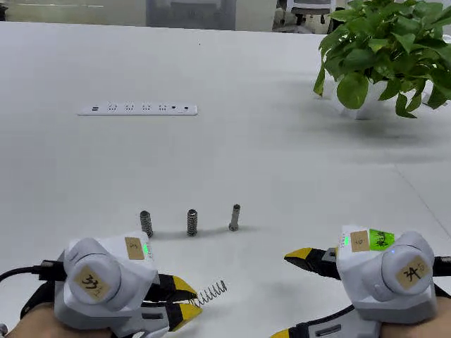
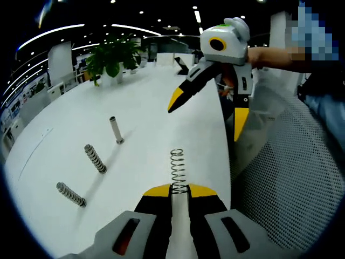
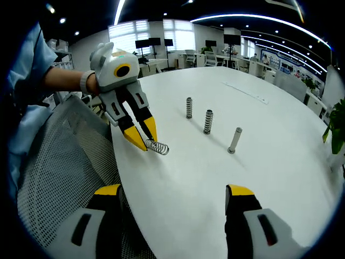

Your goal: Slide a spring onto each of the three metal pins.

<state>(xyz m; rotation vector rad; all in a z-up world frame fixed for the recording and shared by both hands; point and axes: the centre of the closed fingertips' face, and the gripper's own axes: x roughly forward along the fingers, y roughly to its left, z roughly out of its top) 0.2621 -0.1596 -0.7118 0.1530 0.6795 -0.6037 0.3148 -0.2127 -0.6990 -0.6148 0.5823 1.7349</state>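
The left gripper (image 1: 198,298), lower left of the head view, is clenched on one end of a loose spring (image 1: 211,291). The right gripper (image 1: 279,294), lower right, gapes wide, holding nothing. At centre, the left pin (image 1: 146,223) and middle pin (image 1: 192,222) wear springs; the right pin (image 1: 235,217) stands bare.
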